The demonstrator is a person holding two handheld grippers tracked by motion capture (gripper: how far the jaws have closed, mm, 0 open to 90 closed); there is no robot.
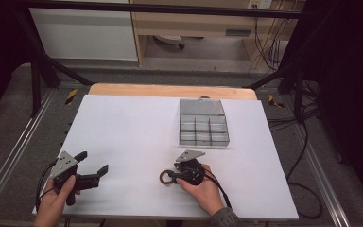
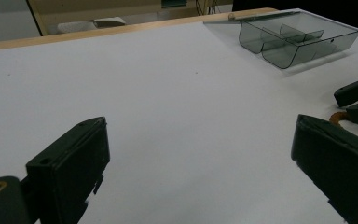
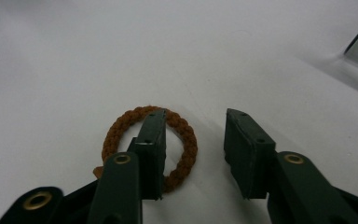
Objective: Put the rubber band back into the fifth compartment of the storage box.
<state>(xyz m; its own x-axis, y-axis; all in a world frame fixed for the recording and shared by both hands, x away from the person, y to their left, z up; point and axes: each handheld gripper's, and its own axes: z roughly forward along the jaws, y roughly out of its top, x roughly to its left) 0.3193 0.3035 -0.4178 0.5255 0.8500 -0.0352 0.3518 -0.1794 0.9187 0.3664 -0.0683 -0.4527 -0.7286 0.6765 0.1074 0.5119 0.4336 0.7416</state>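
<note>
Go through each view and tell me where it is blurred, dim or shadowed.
High view: soft and dim, the surroundings dark, the white table evenly lit. Left gripper view: the left gripper jaws are blurred up close, while the clear box is sharper and casts a faint shadow. Right gripper view: the brown ring is fairly sharp; the far table fades into soft grey.
</note>
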